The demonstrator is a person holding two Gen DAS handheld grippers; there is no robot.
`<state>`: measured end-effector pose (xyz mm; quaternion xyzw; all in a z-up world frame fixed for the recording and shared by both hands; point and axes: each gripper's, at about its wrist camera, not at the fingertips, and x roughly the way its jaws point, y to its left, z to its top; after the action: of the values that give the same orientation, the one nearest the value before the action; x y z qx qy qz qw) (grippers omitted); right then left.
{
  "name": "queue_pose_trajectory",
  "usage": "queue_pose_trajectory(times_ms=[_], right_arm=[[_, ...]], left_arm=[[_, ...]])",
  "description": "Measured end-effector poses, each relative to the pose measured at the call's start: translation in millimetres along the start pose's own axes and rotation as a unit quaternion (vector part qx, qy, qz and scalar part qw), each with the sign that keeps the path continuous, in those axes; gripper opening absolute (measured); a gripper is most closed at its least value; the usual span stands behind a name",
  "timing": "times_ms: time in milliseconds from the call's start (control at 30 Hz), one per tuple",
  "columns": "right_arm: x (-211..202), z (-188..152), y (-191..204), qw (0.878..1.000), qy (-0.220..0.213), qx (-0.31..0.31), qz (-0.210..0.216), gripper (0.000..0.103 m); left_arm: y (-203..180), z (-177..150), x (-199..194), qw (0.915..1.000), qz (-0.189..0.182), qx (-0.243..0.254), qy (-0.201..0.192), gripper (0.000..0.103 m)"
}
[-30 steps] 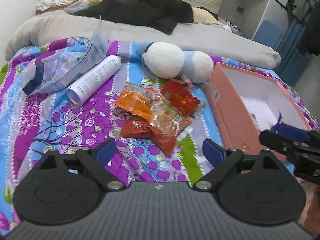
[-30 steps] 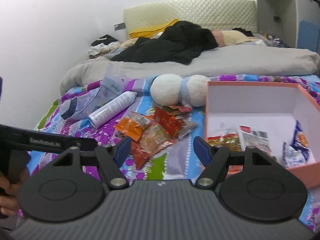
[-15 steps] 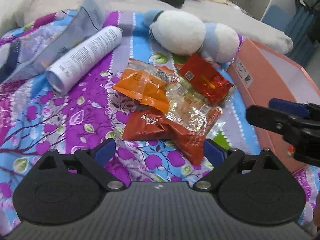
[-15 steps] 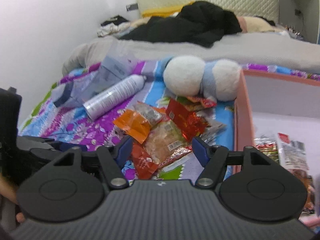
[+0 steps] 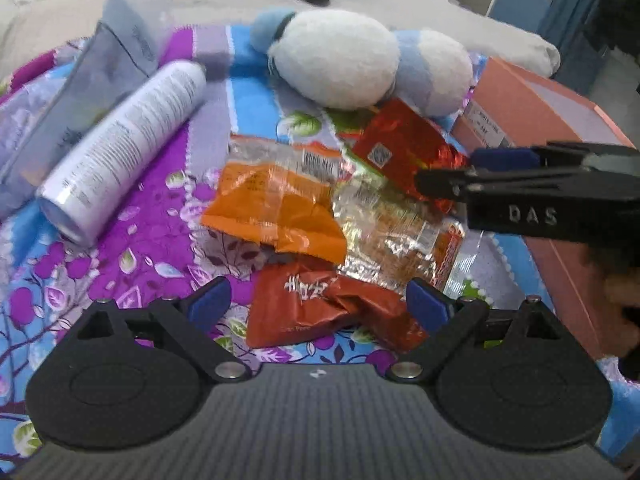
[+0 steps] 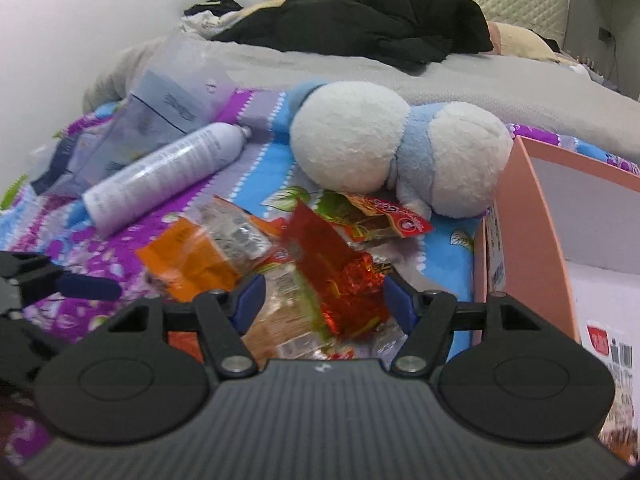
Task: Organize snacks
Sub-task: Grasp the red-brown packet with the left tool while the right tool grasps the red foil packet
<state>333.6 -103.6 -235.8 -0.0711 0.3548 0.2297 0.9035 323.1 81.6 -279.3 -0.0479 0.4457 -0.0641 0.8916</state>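
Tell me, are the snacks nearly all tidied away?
Not yet. A few packets already lie in the pink box. Neither claw holds anything: the left claw is open above the dark red packet, and the right claw is open around the shiny red packet. The orange packet and clear packet still wait on the bedspread.

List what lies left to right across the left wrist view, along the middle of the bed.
White cylindrical spray can → orange plastic snack packet → clear crinkly snack packet → right gripper → salmon-pink cardboard box.
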Motion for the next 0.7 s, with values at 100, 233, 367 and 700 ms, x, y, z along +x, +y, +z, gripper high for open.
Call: queue_pose_trajectory(times_ms=[100, 233, 367, 700], right_arm=[[11.5, -0.4, 0.1, 1.000, 0.004, -0.015, -0.015, 0.067], [27.2, -4.2, -0.5, 0.999, 0.024, -0.021, -0.030, 0.067], [34.3, -6.4, 0.9, 0.999, 0.021, -0.031, -0.038, 0.069], [26.5, -2.1, 5.4, 0.997, 0.023, -0.050, -0.058, 0.029]], left_arm=[[0.9, -2.0, 5.3, 1.0000, -0.009, 0.003, 0.000, 0.096], [7.0, -0.9, 15.9, 0.9992, -0.033, -0.013, 0.016, 0.096], [10.7, -1.7, 23.3, 0.9982, -0.048, -0.029, 0.022, 0.097], [-6.6, -7.9, 17.9, 0.9991, -0.025, -0.020, 0.027, 0.080]])
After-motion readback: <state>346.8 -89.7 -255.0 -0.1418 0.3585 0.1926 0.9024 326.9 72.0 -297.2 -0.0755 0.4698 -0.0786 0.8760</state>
